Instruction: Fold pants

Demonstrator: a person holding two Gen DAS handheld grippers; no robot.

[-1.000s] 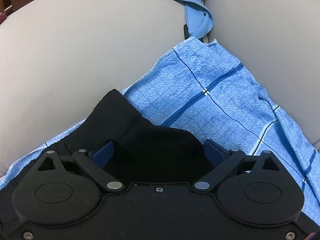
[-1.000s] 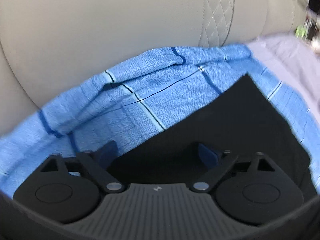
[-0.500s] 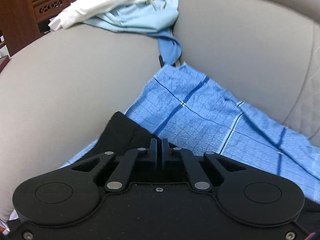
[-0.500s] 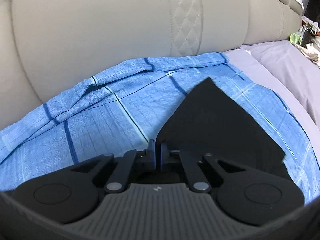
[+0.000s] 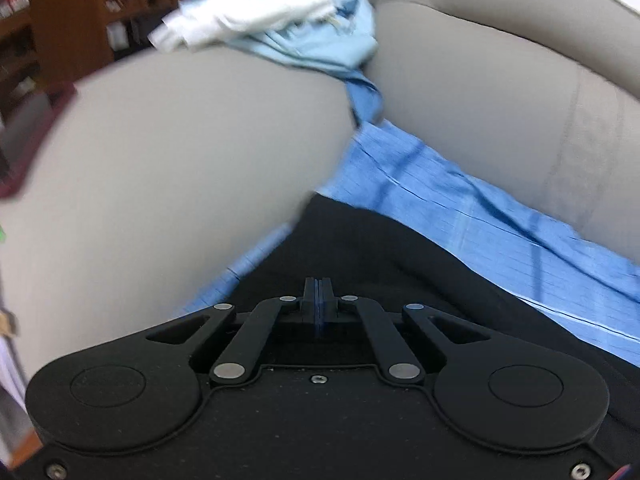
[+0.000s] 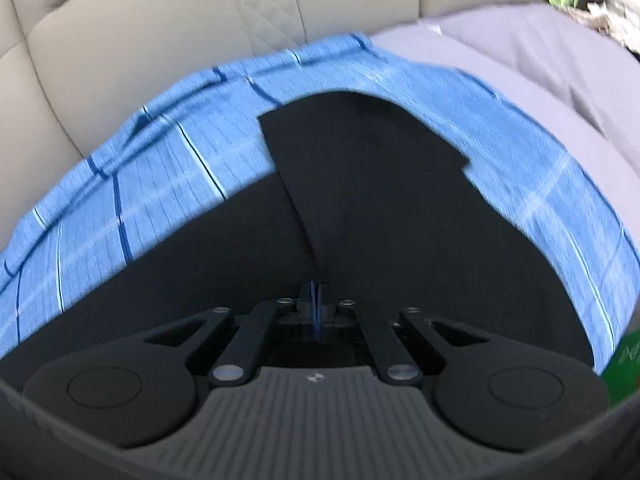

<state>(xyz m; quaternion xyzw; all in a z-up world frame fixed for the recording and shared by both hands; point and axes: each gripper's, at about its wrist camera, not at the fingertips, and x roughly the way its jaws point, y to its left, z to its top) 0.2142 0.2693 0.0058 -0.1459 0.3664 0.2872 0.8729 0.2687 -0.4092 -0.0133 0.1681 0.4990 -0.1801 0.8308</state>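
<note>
— What's the biggest thing from where you stand?

— The beige sofa (image 5: 168, 152), its back cushions (image 6: 132, 40) rising behind everything. Over the seat lies a blue checked cloth (image 6: 132, 184), which reaches up to the foot of the backrest (image 5: 460, 204).

— And the pants?

— The black pants (image 6: 360, 184) lie on that cloth, spread dark across the middle of the seat. One squared-off flap rises toward the backrest, with a fold line running down from its corner to the right claw. In the left view the pants (image 5: 384, 256) fill the space just ahead of the left claw, the sofa's arm close beside them.

— The claws?

— The left claw (image 5: 318, 292) has its jaws pressed together, black fabric right around the tips; whether it actually pinches the cloth I can't tell. The right claw (image 6: 315, 292) is squeezed together too, at the bottom of that fold, and there also the grip is hidden.

— Anything smaller?

— A pale blue garment (image 5: 320, 48) and a white one (image 5: 248, 20) heaped on the sofa's arm, and a grey sheet (image 6: 520, 56) on the next seat.
</note>
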